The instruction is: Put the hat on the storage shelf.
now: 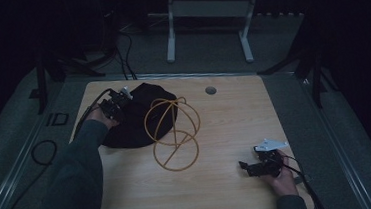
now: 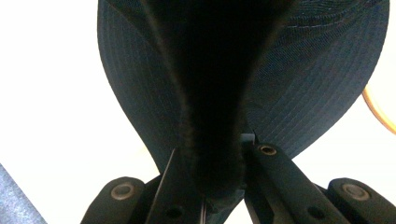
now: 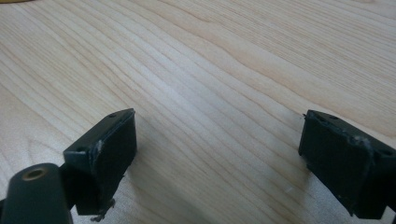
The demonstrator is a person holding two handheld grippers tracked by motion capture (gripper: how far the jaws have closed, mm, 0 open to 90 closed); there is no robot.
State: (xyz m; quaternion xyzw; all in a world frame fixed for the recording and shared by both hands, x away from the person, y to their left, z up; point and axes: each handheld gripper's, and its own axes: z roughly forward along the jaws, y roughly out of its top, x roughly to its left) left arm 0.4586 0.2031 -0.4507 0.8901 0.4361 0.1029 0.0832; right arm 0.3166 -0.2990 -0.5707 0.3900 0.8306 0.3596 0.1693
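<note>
A black fabric cap [image 1: 137, 118] lies at the back left of the wooden table [image 1: 225, 126]. A yellow wire frame of rings [image 1: 173, 128] stands beside it, partly over the cloth. My left gripper [image 1: 115, 106] sits at the cap's left edge. In the left gripper view a dark fold of the cap [image 2: 212, 140] is pinched between the jaws, with ribbed blue-black cloth [image 2: 303, 88] spreading behind. My right gripper [image 1: 251, 168] rests near the table's front right, jaws wide open. Bare wood [image 3: 210, 93] lies between its fingertips [image 3: 109, 144].
A round cable hole [image 1: 211, 90] is in the table near its back edge. A white desk frame [image 1: 207, 27] stands on the floor beyond. Black cables [image 1: 44, 150] trail off the left side. A bit of the yellow ring [image 2: 378, 112] curves at the right.
</note>
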